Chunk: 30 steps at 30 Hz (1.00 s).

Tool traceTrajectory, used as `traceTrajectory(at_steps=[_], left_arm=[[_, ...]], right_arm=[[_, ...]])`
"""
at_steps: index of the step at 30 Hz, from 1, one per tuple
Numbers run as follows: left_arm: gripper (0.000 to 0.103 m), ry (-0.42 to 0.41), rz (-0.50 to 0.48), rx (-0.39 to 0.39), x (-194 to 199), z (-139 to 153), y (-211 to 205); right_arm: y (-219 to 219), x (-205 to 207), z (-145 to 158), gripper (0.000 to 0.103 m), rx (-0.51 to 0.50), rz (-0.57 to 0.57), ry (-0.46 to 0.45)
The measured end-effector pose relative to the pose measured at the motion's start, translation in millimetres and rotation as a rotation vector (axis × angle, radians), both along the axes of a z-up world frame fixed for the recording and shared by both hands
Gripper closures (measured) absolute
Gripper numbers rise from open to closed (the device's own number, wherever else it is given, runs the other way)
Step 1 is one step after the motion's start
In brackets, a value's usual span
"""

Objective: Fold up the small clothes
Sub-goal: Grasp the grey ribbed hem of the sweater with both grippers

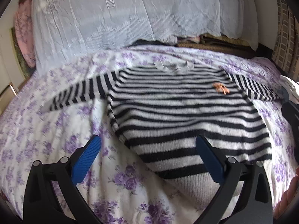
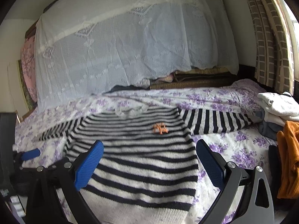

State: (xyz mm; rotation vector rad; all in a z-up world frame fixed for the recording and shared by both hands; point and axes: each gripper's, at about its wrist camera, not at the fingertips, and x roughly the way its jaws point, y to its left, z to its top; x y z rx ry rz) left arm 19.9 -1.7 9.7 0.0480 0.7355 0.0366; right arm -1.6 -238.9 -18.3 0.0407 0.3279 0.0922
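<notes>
A small black-and-white striped sweater [image 1: 183, 115] lies spread flat, front up, on a purple-flowered bedsheet [image 1: 46, 130], sleeves out to both sides, with a small orange emblem [image 1: 221, 88] on its chest. It also shows in the right wrist view [image 2: 142, 160]. My left gripper [image 1: 148, 143] is open and empty, just above the sweater's lower left hem. My right gripper [image 2: 149, 149] is open and empty above the lower right hem. The left gripper's blue fingertip [image 2: 30, 154] shows at the left edge of the right wrist view.
A white lace cover [image 2: 121, 52] drapes over stacked bedding at the back. A pile of other clothes, white [image 2: 276, 104] and orange [image 2: 288, 156], sits on the bed at the right. A checked curtain [image 2: 271, 37] hangs at the far right.
</notes>
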Motion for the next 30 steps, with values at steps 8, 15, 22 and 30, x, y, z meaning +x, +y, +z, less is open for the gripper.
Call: traceTrajectory(at_steps=[8, 15, 22, 30], left_arm=[[0.004, 0.247, -0.078, -0.321, 40, -59, 46], [0.004, 0.306, -0.196, -0.574, 63, -69, 49], [0.007, 0.285, -0.277, -0.491, 80, -47, 15], [0.009, 0.217, -0.336, -0.553, 79, -20, 20]], right_arm=[[-64, 34, -52, 0.003, 0.096, -0.010, 0.252], [-101, 43, -94, 0.003, 0.407, 0.131, 0.409], [-81, 49, -85, 0.024, 0.521, 0.327, 0.483], [-84, 63, -90, 0.070, 0.539, 0.326, 0.496]])
